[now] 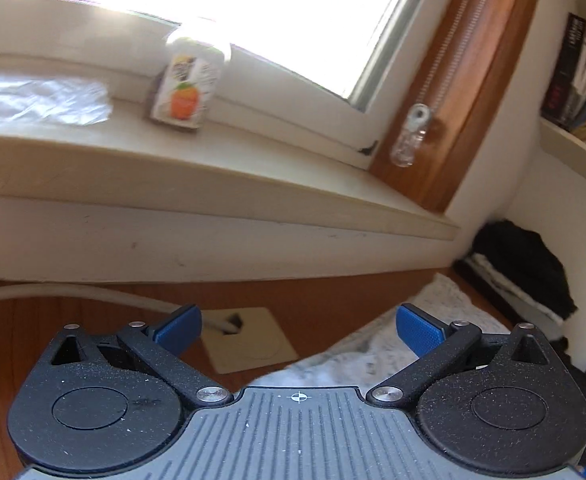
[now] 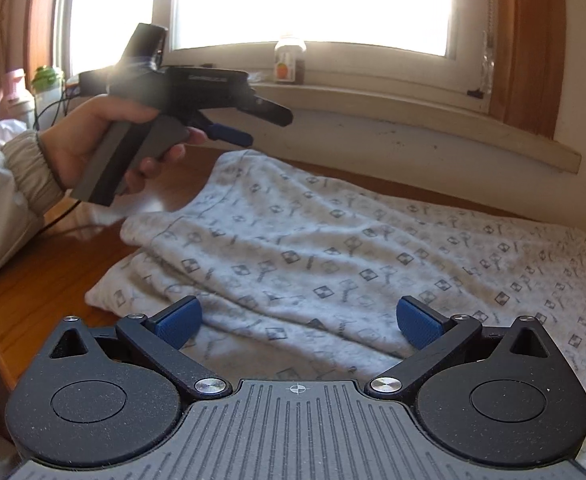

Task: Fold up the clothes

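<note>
The grey patterned cloth [image 2: 333,248] lies spread on the brown wooden bench [image 2: 33,280], under the window sill [image 2: 373,108]. It is partly folded, with one layer lying over another. Its long side runs from the near left corner up to the far right.

The right tongs [image 2: 299,322] are wide apart with nothing between them. They hang just above the near edge of the cloth, and the cloth lies right in front of them and under them. So the right hand is the nearer one to the cloth.

The left tongs [image 2: 253,124] are held up in the air by the person's left hand [image 2: 105,140], past the far left corner of the cloth. They are also wide apart and hold nothing. In the left wrist view only a small bit of cloth shows, low and to the right.

I think the next move is to grab an edge of the cloth. The near edge by the right tongs looks easiest.
</note>
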Motion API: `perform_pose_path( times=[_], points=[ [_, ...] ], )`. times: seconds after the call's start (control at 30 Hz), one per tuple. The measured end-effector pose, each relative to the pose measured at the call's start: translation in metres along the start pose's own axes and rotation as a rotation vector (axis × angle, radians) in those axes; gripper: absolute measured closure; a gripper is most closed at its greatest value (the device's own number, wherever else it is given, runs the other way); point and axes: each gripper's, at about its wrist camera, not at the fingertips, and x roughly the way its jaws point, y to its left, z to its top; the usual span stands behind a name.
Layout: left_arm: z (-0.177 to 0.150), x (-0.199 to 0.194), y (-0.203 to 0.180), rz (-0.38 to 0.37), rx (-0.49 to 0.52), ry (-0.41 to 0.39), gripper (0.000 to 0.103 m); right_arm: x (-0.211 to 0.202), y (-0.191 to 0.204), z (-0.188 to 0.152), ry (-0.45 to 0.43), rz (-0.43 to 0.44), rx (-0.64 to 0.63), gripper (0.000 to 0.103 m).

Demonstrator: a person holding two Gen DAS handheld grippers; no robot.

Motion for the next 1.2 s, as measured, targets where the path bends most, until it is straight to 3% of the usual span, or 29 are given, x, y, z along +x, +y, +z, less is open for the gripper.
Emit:
perform_pose_path(
  times=[0.13,0.37,0.6,0.9,1.07,1.2],
  points=[
    [0.000,0.006,0.005,0.050,-0.024,0.046,0.000,-0.007,0.007,0.004,0.019,0.015,-0.020,0.000],
    [-0.001,0.011,0.024,-0.053,-0.111,0.110,0.000,-0.004,0.024,0.013,0.041,0.061,-0.081,0.000],
    [-0.004,0.019,0.019,-0.065,-0.086,0.150,0.000,0.006,0.039,0.010,0.058,0.117,-0.117,0.000],
    [-0.008,0.021,0.010,-0.068,-0.024,0.182,0.000,0.008,0.045,0.011,0.078,0.125,-0.224,0.002],
    [-0.009,0.017,0.010,-0.052,-0.008,0.188,0.000,0.010,0.041,0.016,0.066,0.119,-0.232,0.019],
    [-0.010,0.014,0.013,-0.040,-0.018,0.177,0.000,0.012,0.046,0.016,0.055,0.120,-0.274,0.025]
  ],
)
